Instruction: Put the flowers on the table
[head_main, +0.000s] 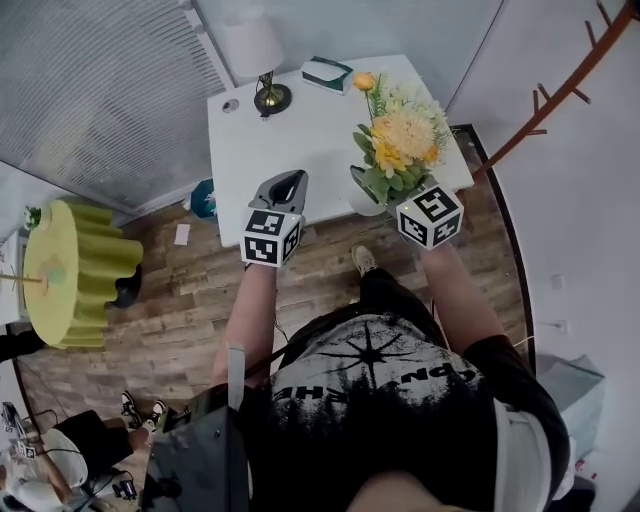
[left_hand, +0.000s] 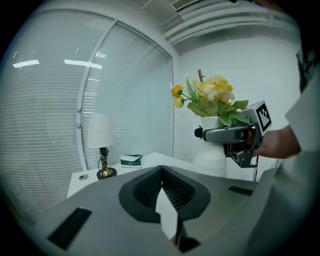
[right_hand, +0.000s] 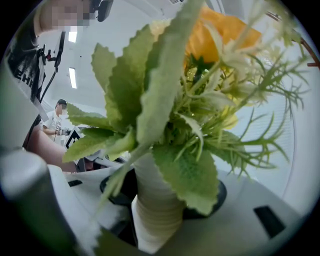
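A bunch of yellow and orange flowers (head_main: 405, 135) with green leaves stands in a white ribbed vase (left_hand: 214, 154). My right gripper (left_hand: 227, 134) is shut on the vase's narrow neck (right_hand: 157, 205), which fills the gap between its jaws in the right gripper view. The vase hangs upright over the near right edge of the white table (head_main: 300, 140); whether its base touches the top is hidden. My left gripper (head_main: 283, 190) hovers over the table's front edge, left of the vase, jaws shut (left_hand: 162, 187) with nothing in them.
On the table's far side stand a lamp (head_main: 262, 60) with a white shade, a green box (head_main: 326, 72) and a small round item (head_main: 231, 104). A yellow-green round table (head_main: 70, 270) stands on the wooden floor at left. A brown coat rack (head_main: 570, 80) leans at right.
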